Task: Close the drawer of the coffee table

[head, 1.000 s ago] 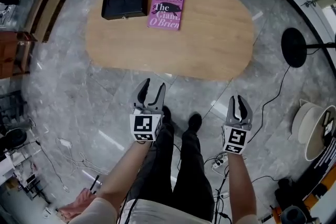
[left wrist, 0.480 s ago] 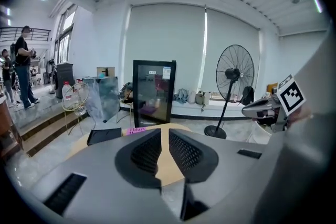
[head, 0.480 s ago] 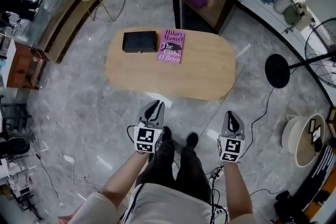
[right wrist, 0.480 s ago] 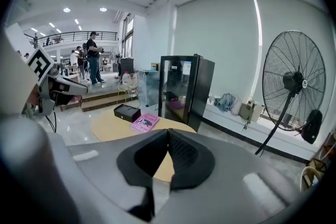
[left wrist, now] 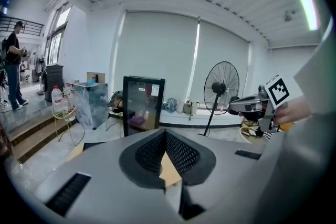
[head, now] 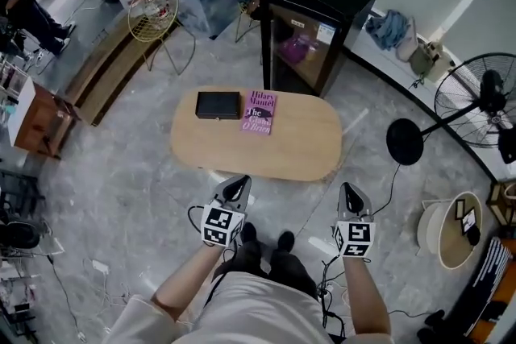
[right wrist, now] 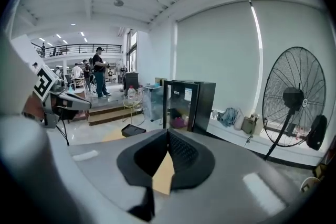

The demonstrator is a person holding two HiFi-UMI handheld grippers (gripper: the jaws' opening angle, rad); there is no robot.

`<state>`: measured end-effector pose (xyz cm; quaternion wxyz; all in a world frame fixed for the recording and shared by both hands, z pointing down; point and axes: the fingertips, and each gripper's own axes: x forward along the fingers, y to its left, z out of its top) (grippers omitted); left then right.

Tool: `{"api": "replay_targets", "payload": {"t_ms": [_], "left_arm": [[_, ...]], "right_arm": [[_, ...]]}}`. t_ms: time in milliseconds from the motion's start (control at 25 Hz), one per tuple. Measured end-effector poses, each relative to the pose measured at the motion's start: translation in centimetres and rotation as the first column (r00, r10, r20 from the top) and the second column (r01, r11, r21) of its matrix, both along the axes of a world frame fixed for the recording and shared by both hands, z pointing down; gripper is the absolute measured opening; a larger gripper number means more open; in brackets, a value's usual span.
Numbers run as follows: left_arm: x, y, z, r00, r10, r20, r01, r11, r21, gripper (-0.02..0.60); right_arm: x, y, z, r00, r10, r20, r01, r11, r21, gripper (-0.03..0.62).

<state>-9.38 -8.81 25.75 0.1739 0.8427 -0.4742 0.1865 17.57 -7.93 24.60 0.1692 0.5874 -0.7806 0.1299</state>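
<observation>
Coffee table [head: 298, 142] lies ahead of left claw [head: 239, 184] and right claw [head: 350, 190].

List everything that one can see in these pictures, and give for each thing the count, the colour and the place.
coffee table: one, light wood, oval, middle of the grey floor
box: one, black, on the table's far left part
book: one, pink, on the table, just right of the box
cabinet: one, black with a glass door, behind the table
standing fan: one, black, on the floor at the far right
wire chair: one, pale yellow, far left, behind the table
legs: two, dark trousers, the person's own, on the near side of the table
left gripper: one, grey, jaws shut, empty, near the table's front edge
right gripper: one, grey, jaws shut, empty, level with the left one
</observation>
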Motion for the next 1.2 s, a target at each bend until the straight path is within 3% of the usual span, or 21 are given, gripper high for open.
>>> {"api": "replay_targets", "payload": {"t_ms": [360,760,1200], "left_arm": [[-0.1,1.0,-8.0,0.996,0.025,-0.083,-0.020,0.997,0.069,0.008],[-1.2,2.0,-16.0,0.990,0.036,-0.139,-0.009,0.982,0.190,0.008],[-1.4,4.0,-17.5,0.986,0.054,-0.160,-0.019,0.976,0.216,0.008]], "right_arm": [[-0.6,2.0,-6.6,0.999,-0.036,0.017,0.036,0.999,0.029,0.011],[-0.7,3.5,-14.6,0.997,-0.050,0.052,0.042,0.990,0.138,0.011],[-1.3,5.8,-17.6,0.994,-0.096,0.050,0.084,0.977,0.195,0.011]]}}
